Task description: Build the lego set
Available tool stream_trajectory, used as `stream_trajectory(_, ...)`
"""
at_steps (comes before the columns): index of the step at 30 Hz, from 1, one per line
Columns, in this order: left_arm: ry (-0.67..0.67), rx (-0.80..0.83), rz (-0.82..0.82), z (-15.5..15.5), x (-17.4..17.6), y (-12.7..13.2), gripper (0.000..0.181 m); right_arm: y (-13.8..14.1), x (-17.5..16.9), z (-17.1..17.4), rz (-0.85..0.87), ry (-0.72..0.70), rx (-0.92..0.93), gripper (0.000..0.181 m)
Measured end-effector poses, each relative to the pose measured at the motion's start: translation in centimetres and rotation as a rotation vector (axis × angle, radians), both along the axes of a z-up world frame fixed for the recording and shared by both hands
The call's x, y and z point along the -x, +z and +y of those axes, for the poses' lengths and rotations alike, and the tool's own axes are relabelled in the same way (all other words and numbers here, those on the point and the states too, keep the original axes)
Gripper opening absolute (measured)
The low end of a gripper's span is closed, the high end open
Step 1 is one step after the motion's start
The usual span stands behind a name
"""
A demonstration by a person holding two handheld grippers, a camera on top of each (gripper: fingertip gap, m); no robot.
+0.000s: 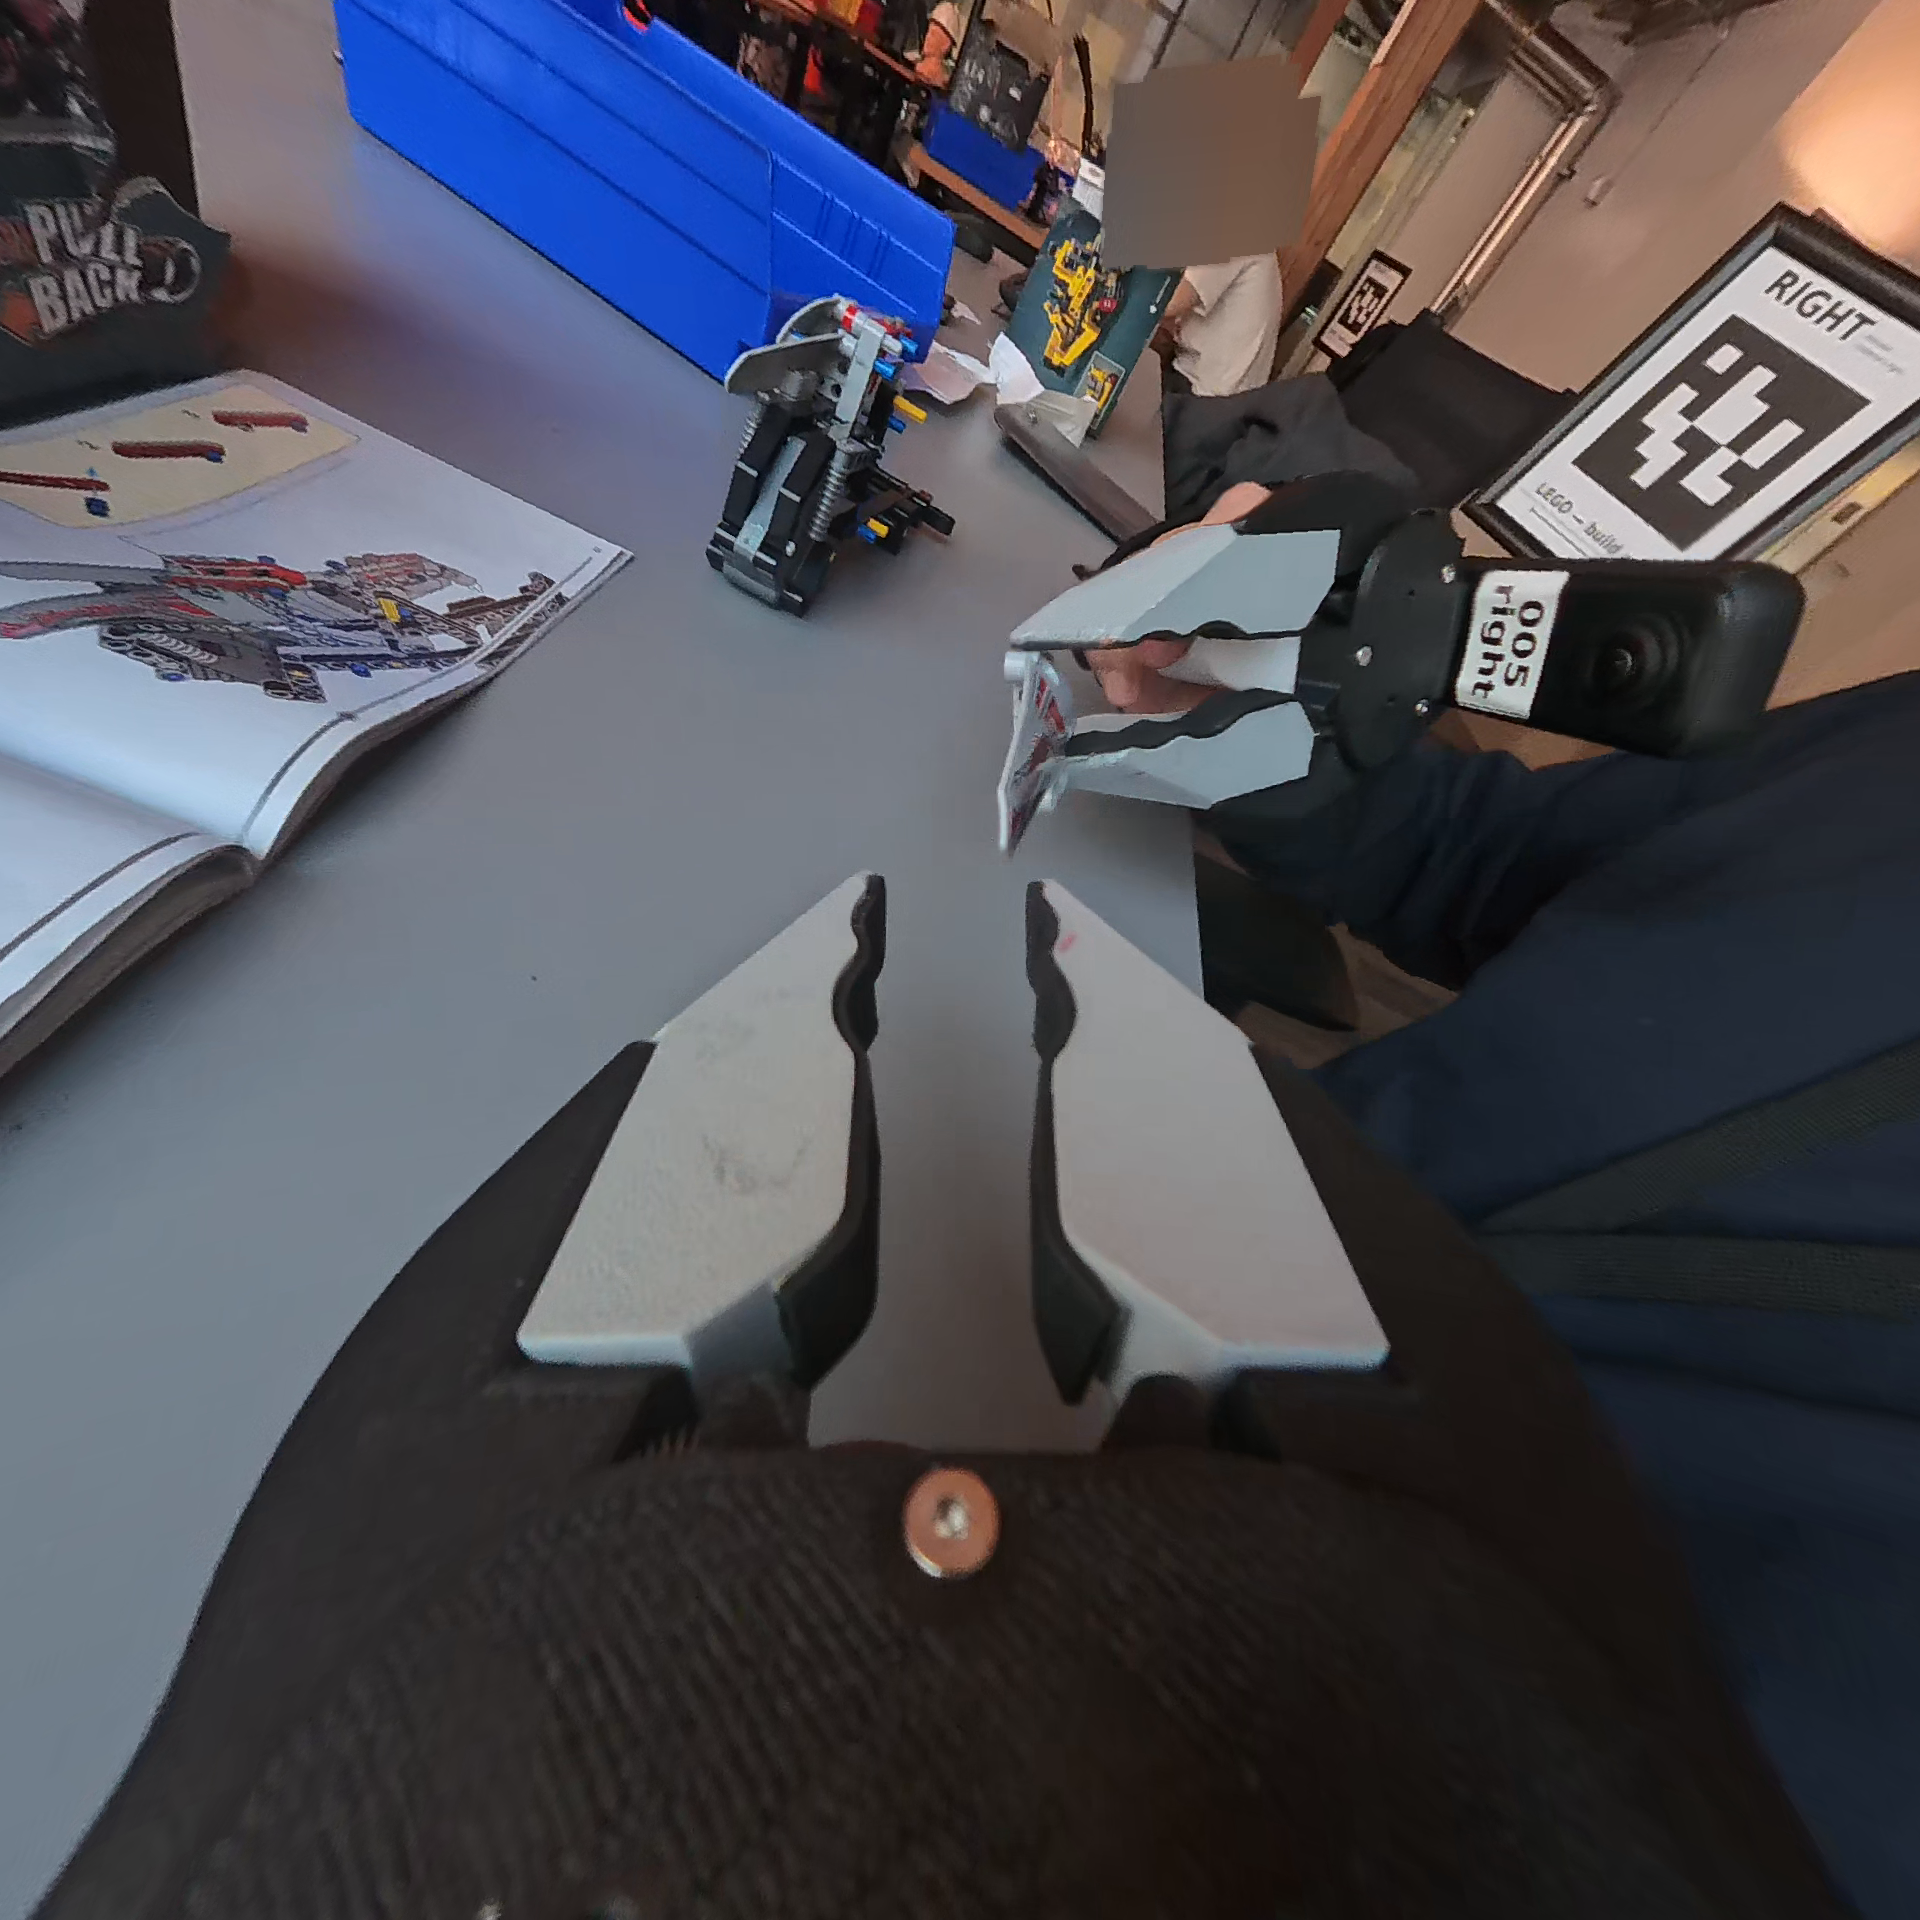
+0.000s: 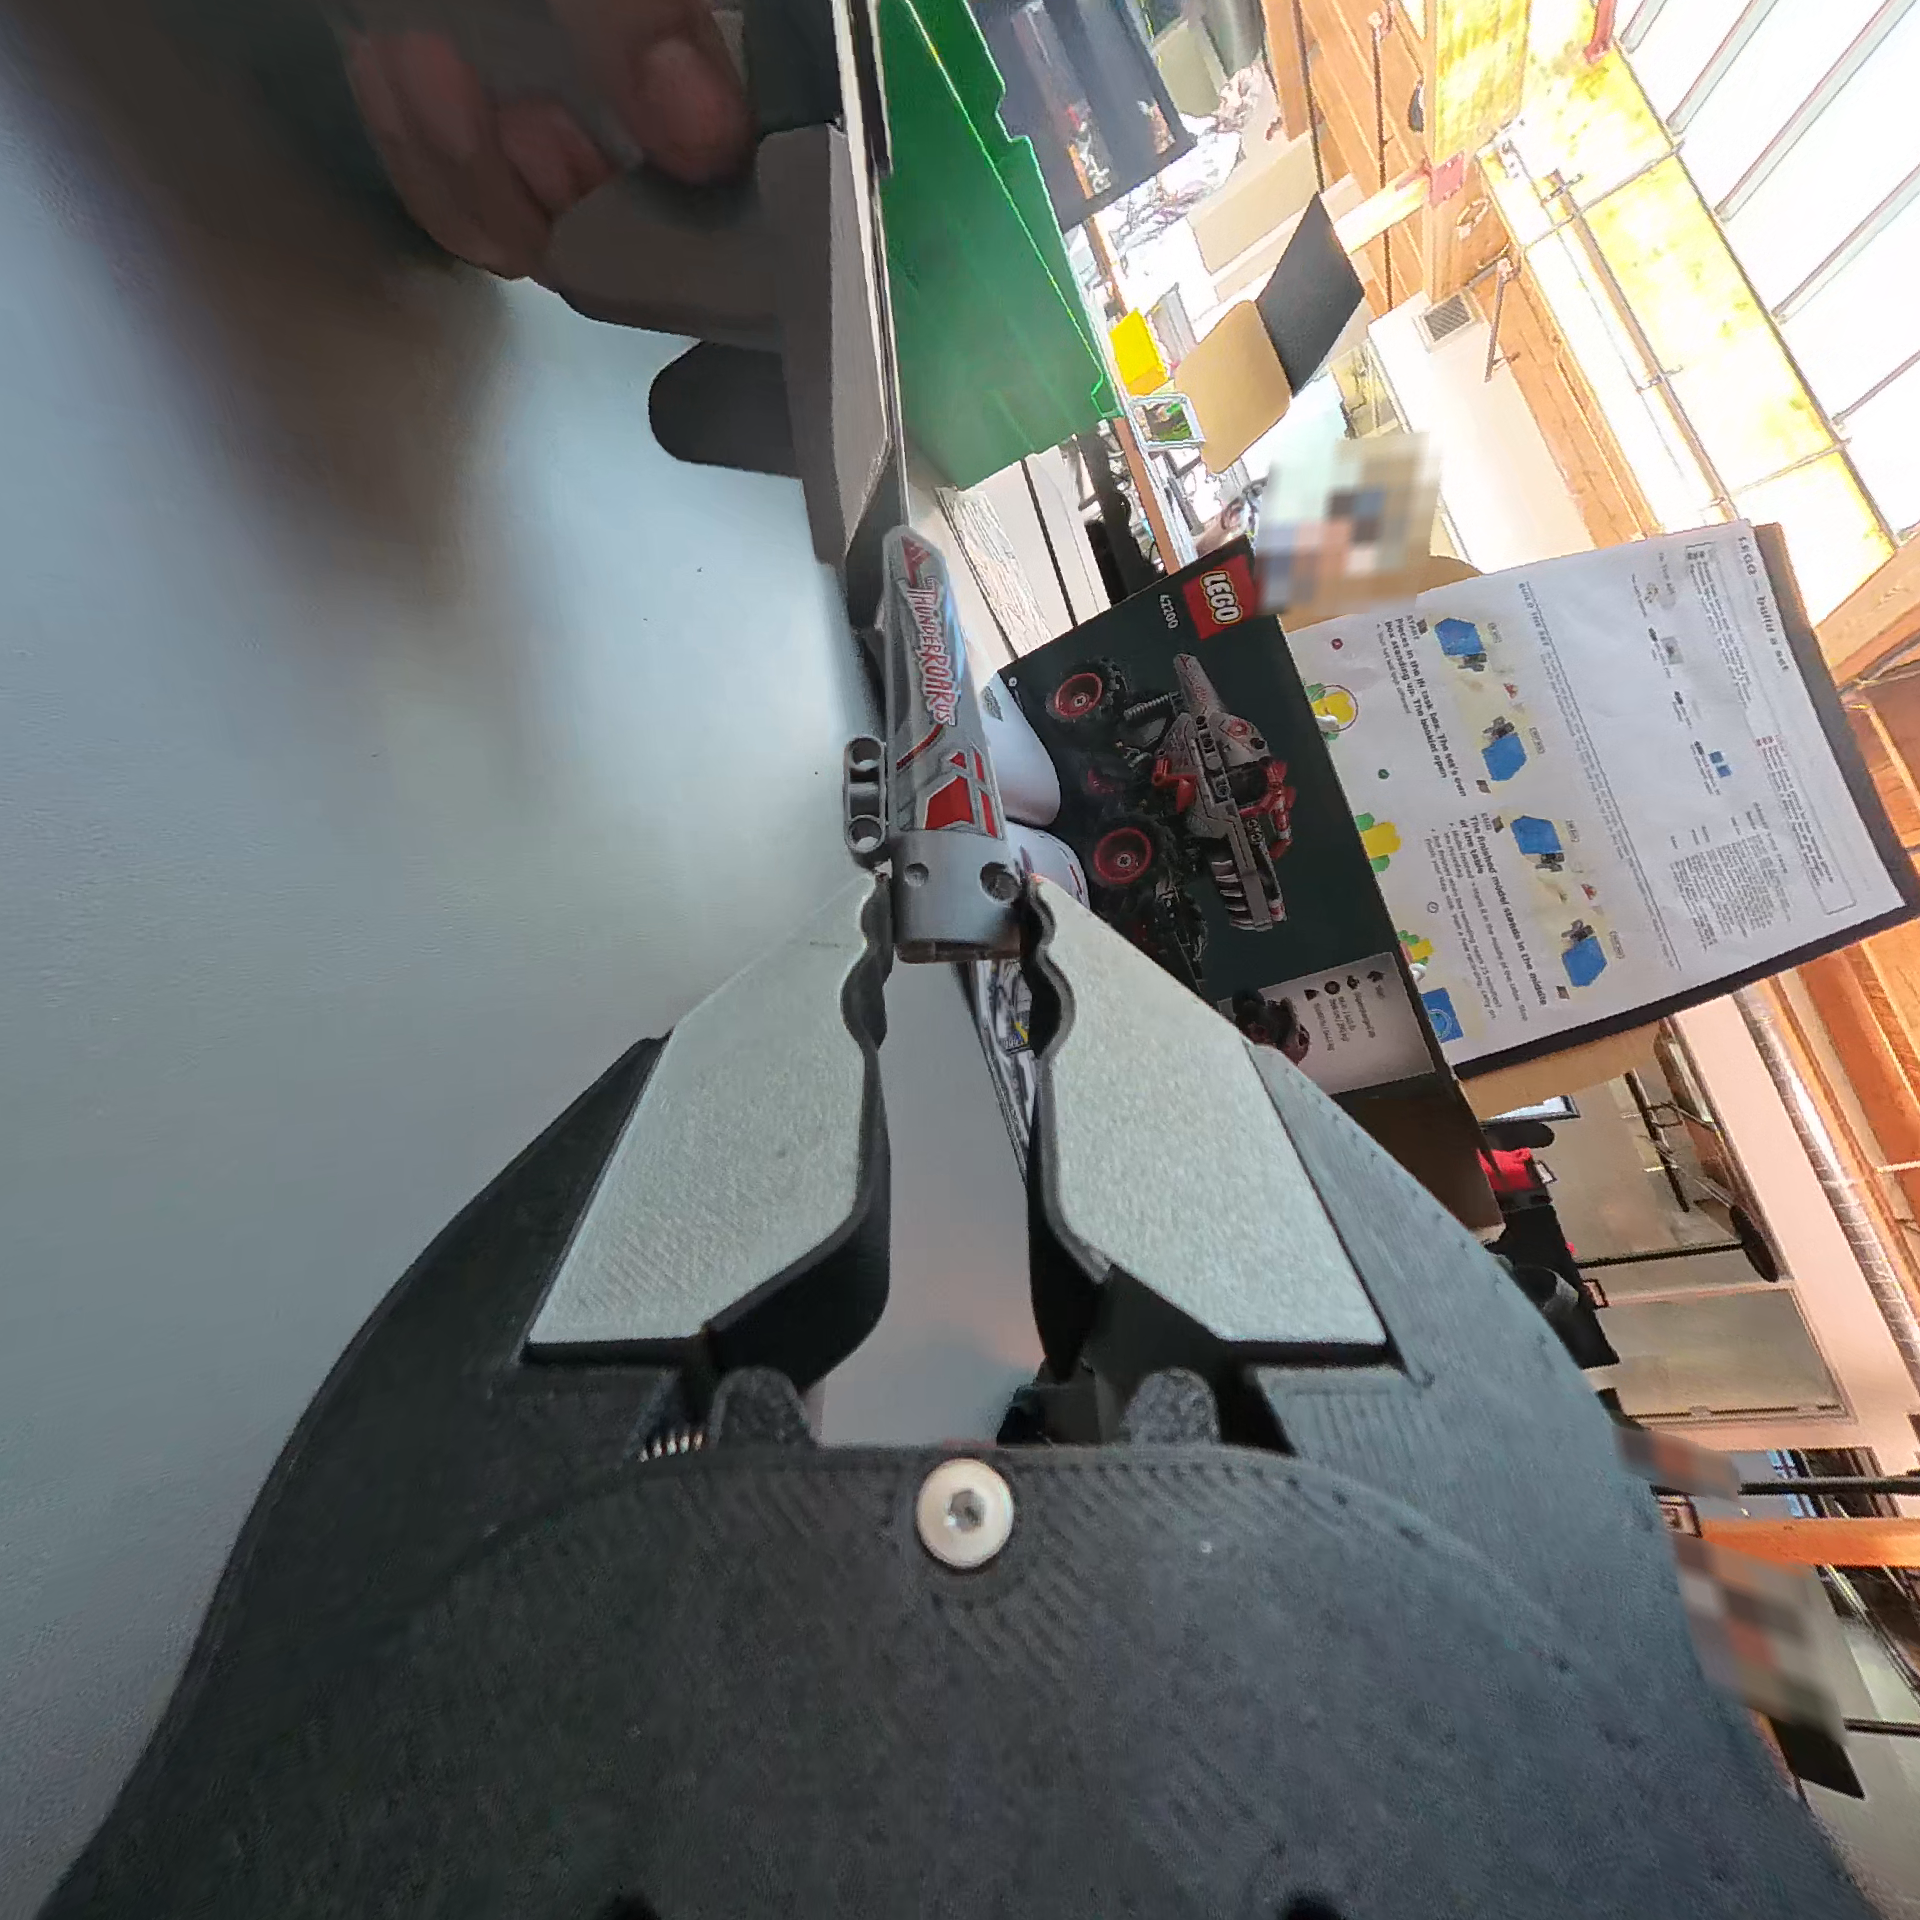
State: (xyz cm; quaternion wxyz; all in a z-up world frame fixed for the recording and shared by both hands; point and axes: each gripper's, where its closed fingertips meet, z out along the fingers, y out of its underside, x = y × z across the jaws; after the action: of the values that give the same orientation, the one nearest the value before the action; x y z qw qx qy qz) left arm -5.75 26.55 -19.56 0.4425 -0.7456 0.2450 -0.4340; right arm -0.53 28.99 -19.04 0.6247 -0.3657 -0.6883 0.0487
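Your right tool [image 2: 954,914] is pinching the grey stickered panel [image 2: 930,727] by its end, long axis running up-frame beyond the tips. Your left tool [image 1: 954,914] is hanging released, holding nothing. The half-built model [image 1: 821,468] is standing on the desk [image 1: 520,831], upper centre of the left view, nearer your left.

Panel [image 2: 935,748] grey, red-striped — bin [image 1: 644,156] blue — table [image 1: 623,810] grey.

**Item count**

Two hand-held grippers: left [image 1: 954,906], right [image 2: 951,914]. One grey panel pc [image 2: 935,748]. One part-built model [image 1: 821,468]. One open instr. booklet [image 1: 239,582]. One blue bin [image 1: 644,156]. Two set boxes [image 2: 1226,831] [image 1: 1091,312]. One desk [image 1: 582,831].
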Motion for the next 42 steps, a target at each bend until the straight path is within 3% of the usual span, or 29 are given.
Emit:
stream_trajectory(9, 0.042, -0.064, 0.089, 0.0, -0.2, -0.3, 0.027, 0.2, 0.0, 0.3, 0.018, -0.016, 0.019, 0.021)
stream_trajectory(26, -0.074, -0.007, -0.018, -0.8, -1.4, 0.3, 0.029, -0.5, 0.5, -0.5, -0.020, 0.015, -0.053, 0.021)
stream_trajectory(32, -0.095, 0.025, -0.069, -0.9, -2.2, 0.6, 0.000, -1.0, 0.8, -0.9, -0.046, 0.018, -0.098, 0.021)
stream_trajectory(38, -0.068, -0.012, -0.013, -1.0, -2.0, 0.3, 0.000, -1.4, 0.9, -1.4, -0.045, 0.087, 0.071, 0.023)
stream_trajectory(42, -0.070, -0.085, 0.045, -1.7, -1.9, 0.4, 0.000, -1.3, 0.9, -2.0, -0.048, 0.204, 0.370, 0.023)
